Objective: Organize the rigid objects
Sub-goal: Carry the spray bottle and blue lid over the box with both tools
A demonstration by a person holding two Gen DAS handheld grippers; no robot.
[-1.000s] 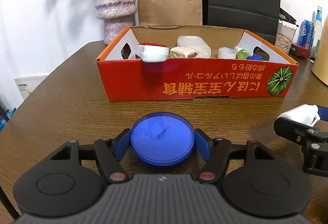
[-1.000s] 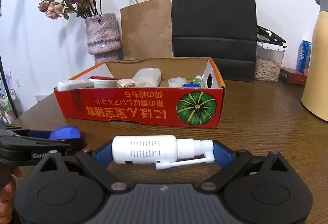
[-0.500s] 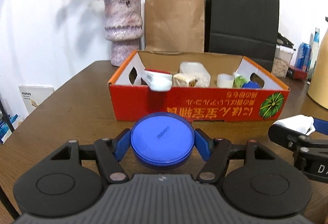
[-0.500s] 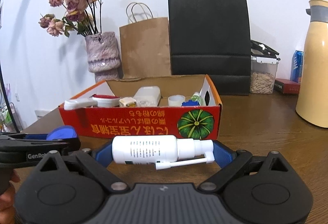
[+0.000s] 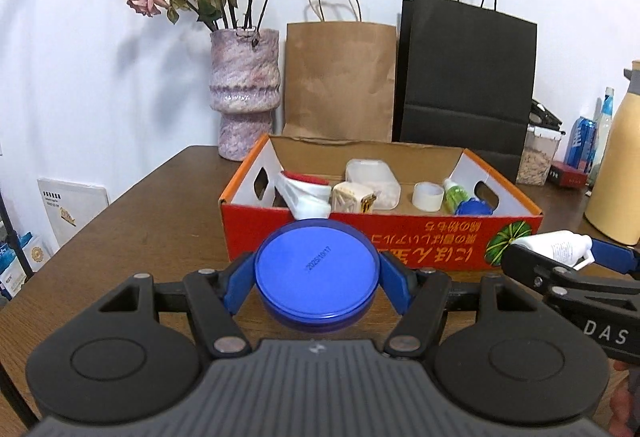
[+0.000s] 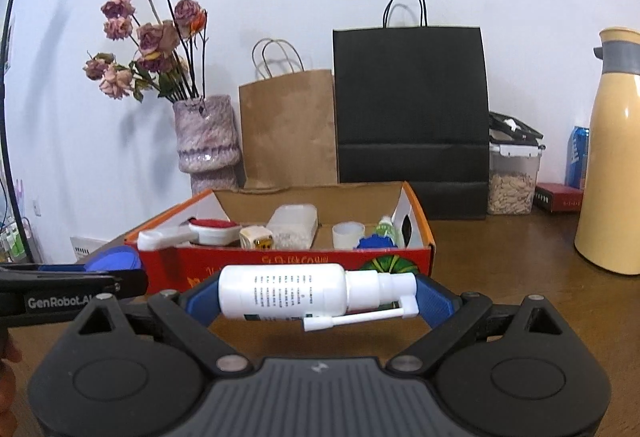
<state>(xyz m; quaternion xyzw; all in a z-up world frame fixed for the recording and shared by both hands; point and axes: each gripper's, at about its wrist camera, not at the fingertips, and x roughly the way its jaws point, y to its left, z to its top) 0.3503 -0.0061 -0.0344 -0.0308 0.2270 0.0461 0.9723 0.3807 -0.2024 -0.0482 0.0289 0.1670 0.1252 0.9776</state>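
Note:
My left gripper point(image 5: 316, 287) is shut on a round blue tin point(image 5: 317, 271), held above the table in front of the red cardboard box point(image 5: 400, 237). My right gripper point(image 6: 316, 297) is shut on a white spray bottle point(image 6: 296, 295) lying sideways, nozzle to the right, also in front of the box point(image 6: 280, 265). The bottle shows at the right in the left wrist view point(image 5: 560, 243), and the tin at the left in the right wrist view point(image 6: 114, 257). The box holds several small items: a white container, a white cup, a green bottle, a blue cap.
A wooden table point(image 5: 140, 217) carries a vase of dried roses point(image 5: 245, 93), a brown paper bag point(image 5: 340, 81) and a black bag point(image 5: 464, 73) behind the box. A yellow jug point(image 6: 616, 165), a seed container point(image 6: 514, 177) and a blue can point(image 6: 576, 157) stand right.
Both grippers have risen and pulled back from the box, each still holding its object. The box now looks smaller and lower in both views.

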